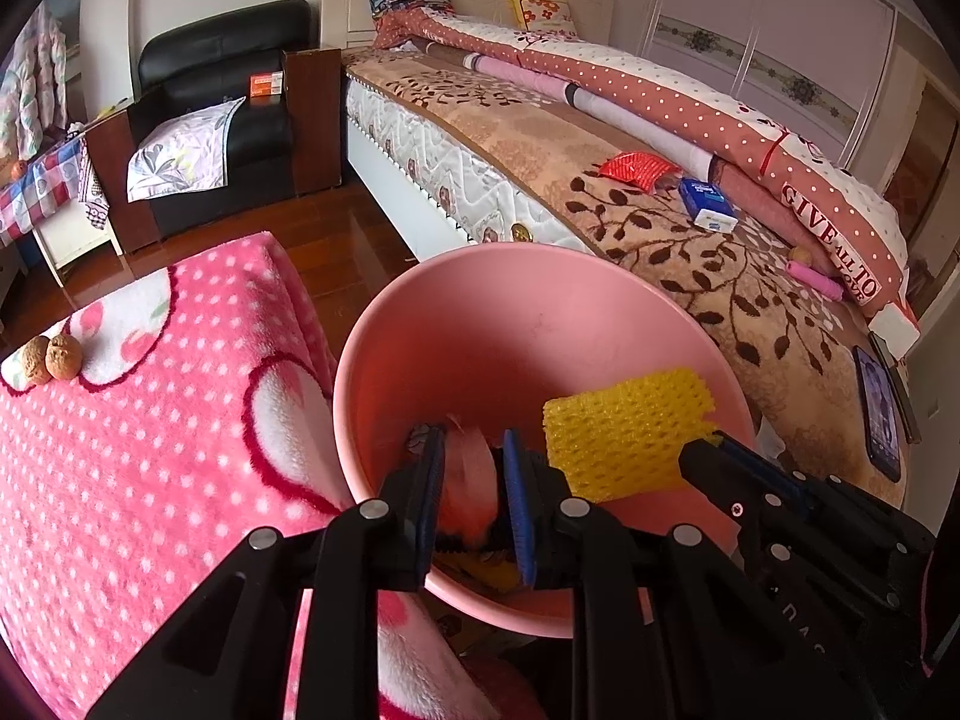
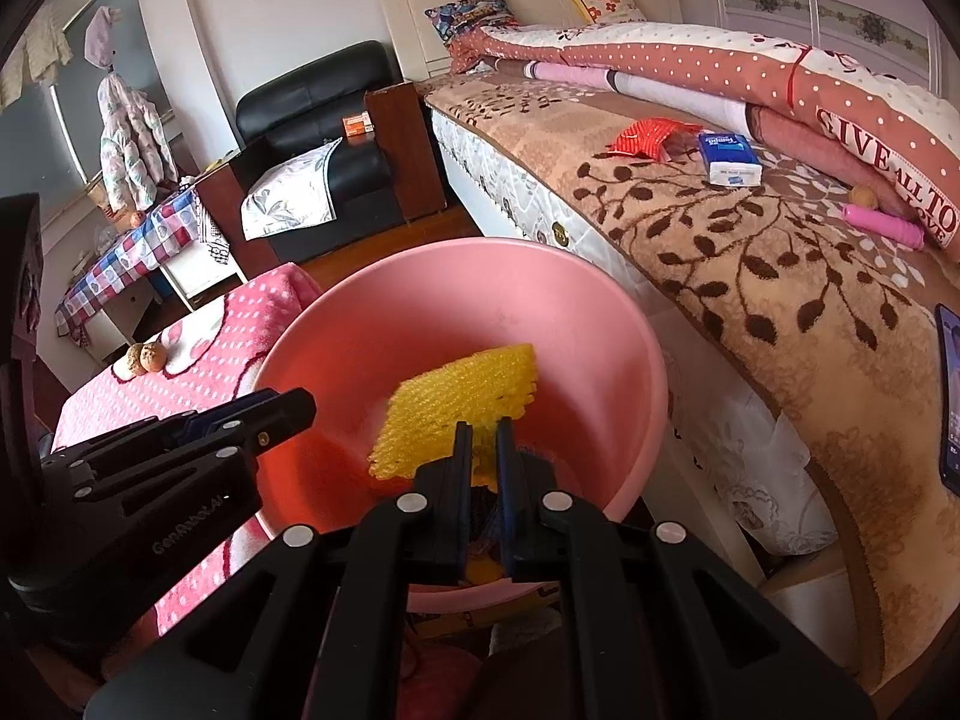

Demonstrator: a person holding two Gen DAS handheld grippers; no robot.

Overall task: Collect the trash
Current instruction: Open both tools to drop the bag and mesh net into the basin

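Note:
A pink plastic bin (image 1: 540,300) stands between a pink dotted blanket and the bed. My left gripper (image 1: 472,447) reaches into the bin with its blue pads closed on a pink crumpled scrap (image 1: 468,492). Beside it, my right gripper (image 1: 705,450) comes in from the right, shut on a yellow foam net (image 1: 624,426) held over the bin's inside. In the right wrist view the yellow foam net (image 2: 462,402) sticks up from my right gripper (image 2: 485,429) above the bin (image 2: 420,312). My left gripper (image 2: 288,414) shows at the left rim, its jaws seen side-on.
On the bed lie a red wrapper (image 1: 636,168), a blue tissue pack (image 1: 708,204), a pink cylinder (image 1: 816,279) and a phone (image 1: 879,414). Two walnuts (image 1: 51,360) rest on the pink blanket (image 1: 150,450). A black armchair (image 1: 222,90) stands behind.

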